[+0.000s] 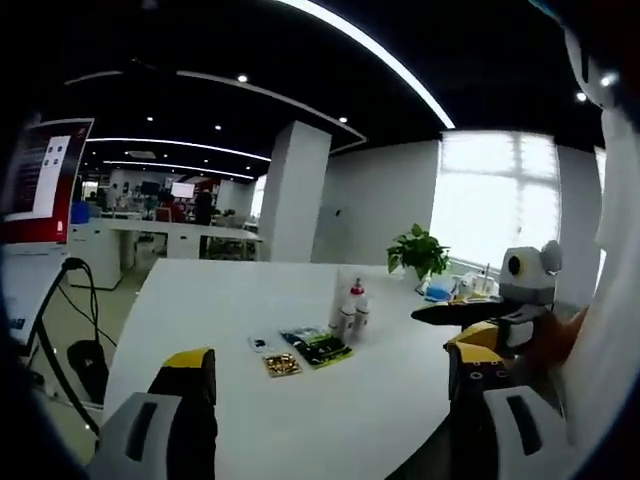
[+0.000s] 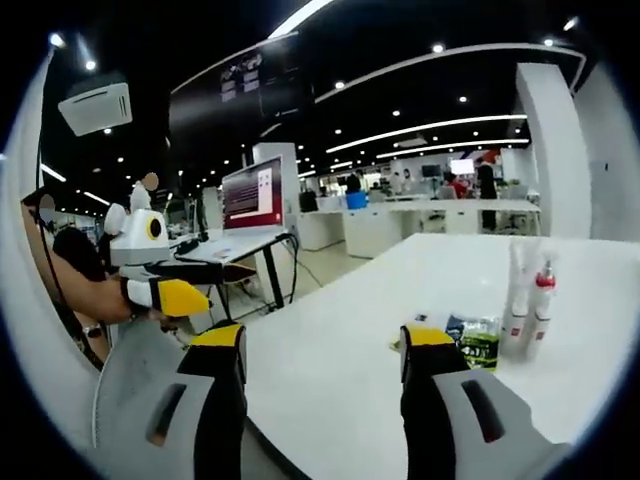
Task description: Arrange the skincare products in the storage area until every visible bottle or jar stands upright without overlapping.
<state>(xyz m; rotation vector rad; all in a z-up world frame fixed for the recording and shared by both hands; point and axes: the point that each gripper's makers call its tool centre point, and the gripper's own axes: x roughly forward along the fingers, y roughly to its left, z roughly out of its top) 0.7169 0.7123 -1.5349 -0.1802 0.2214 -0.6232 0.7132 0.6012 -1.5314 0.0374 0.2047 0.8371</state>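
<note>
A white table holds a small group of bottles standing upright near its far side, with flat packets lying just beside them. Both grippers hang above the near edge, well apart from the products. The left gripper has its jaws spread wide, holding nothing; the right gripper is likewise spread and empty. Nothing appears arranged yet, so I judge the task barely begun. The left gripper view shows a potted plant by the window; the right gripper view shows a red-screened monitor on a stand.
</note>
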